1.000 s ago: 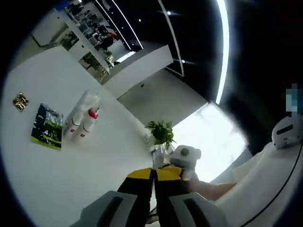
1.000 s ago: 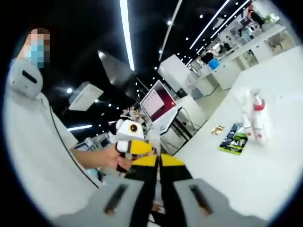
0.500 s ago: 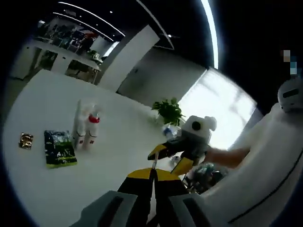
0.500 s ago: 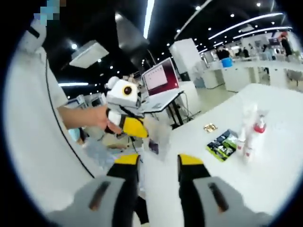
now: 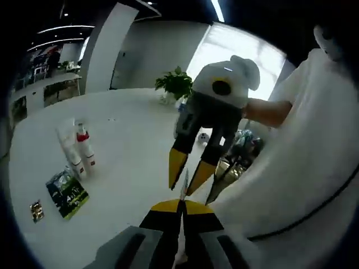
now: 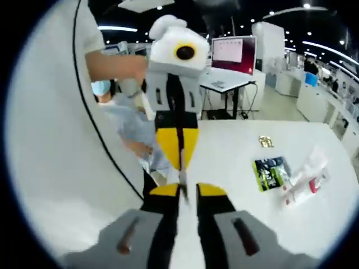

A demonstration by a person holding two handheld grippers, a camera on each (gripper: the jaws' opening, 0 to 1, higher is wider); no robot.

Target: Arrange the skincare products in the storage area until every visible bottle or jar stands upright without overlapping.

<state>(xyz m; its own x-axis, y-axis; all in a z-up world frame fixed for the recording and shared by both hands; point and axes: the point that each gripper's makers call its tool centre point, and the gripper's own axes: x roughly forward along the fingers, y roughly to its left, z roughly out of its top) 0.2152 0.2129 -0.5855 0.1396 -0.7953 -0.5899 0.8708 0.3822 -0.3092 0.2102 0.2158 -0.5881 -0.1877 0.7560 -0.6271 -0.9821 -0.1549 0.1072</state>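
Note:
Two white skincare bottles (image 5: pixel 76 150), one with a red cap, stand close together on the white table (image 5: pixel 132 140), far left of both grippers. In the right gripper view the bottles (image 6: pixel 305 182) sit at the right edge. My left gripper (image 5: pixel 180 204) is shut with nothing in it, held in the air. My right gripper (image 5: pixel 185 188) comes in from above with its yellow tips almost meeting the left one's. In its own view the right gripper (image 6: pixel 188 189) shows a narrow gap and holds nothing. The left gripper (image 6: pixel 178 162) points down at it, tip to tip.
A green packet (image 5: pixel 67 193) and a small gold item (image 5: pixel 37 210) lie beside the bottles. A potted plant (image 5: pixel 176 84) stands at the table's far edge. A person in white (image 5: pixel 291 168) stands close on the right. A desk with a monitor (image 6: pixel 234 55) is beyond the table.
Both grippers have turned to face each other and come tip to tip. The right jaws have narrowed from wide apart to a slim gap. The bottles have not moved.

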